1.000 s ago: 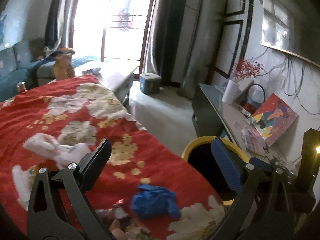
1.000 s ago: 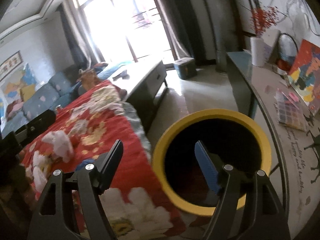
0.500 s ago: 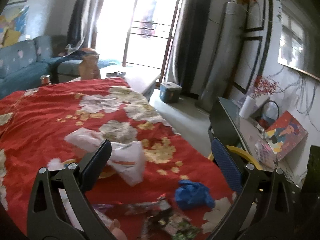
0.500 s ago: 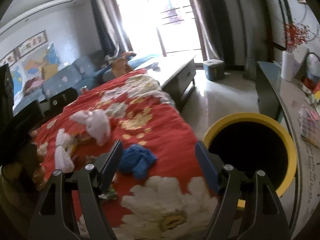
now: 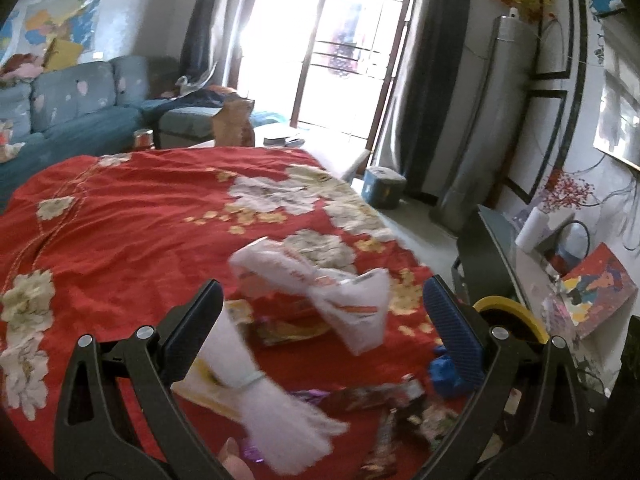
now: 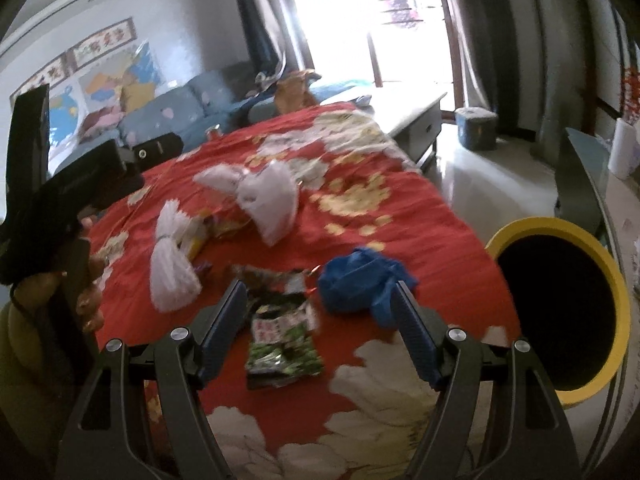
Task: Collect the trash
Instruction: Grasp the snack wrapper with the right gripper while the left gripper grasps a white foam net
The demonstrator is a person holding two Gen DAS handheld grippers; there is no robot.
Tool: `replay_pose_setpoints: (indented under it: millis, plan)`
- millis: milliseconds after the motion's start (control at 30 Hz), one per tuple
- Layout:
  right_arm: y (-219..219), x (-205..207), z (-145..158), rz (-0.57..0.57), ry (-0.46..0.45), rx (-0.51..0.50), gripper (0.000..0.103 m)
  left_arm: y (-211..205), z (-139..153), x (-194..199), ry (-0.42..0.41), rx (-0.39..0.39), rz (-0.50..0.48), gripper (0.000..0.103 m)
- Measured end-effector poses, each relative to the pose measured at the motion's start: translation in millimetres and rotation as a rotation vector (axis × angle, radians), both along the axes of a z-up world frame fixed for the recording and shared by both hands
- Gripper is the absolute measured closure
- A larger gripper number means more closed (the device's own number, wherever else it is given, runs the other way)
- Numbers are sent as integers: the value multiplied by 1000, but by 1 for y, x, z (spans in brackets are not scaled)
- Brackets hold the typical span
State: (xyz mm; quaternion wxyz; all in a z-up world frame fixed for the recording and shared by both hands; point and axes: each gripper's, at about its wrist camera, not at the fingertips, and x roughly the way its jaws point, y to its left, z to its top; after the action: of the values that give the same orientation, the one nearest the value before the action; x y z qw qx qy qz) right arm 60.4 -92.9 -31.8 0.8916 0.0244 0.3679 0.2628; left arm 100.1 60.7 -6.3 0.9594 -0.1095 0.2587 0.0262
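Red floral cloth (image 6: 400,216), blurred wrappers (image 6: 280,332), both grippers (image 5: 320,320) (image 6: 320,320) wide, empty.

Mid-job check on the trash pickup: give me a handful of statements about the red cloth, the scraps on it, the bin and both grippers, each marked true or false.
1. The right gripper is open and holds nothing. True.
2. The crumpled blue plastic bag lies inside the yellow-rimmed black bin. False: it lies on the red floral cloth, beside the bin.
3. The green-and-black snack wrapper lies on the cloth between the right gripper's fingers in the right wrist view. True.
4. The left gripper is shut on the tied white plastic bag. False: it is open, and the bag lies on the cloth.
5. The bin stands at the cloth's right edge. True.
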Motion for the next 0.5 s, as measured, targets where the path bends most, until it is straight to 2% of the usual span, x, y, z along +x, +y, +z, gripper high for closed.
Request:
replay_pose_setpoints:
  millis: [333,500]
  plan:
    - [25,-6,-25,63,100,-49,31,48,-24,-13,100,-111,82,11]
    - [28,-6,-36,70,145,-62,32,52,-37,-15,141,-164,77,11]
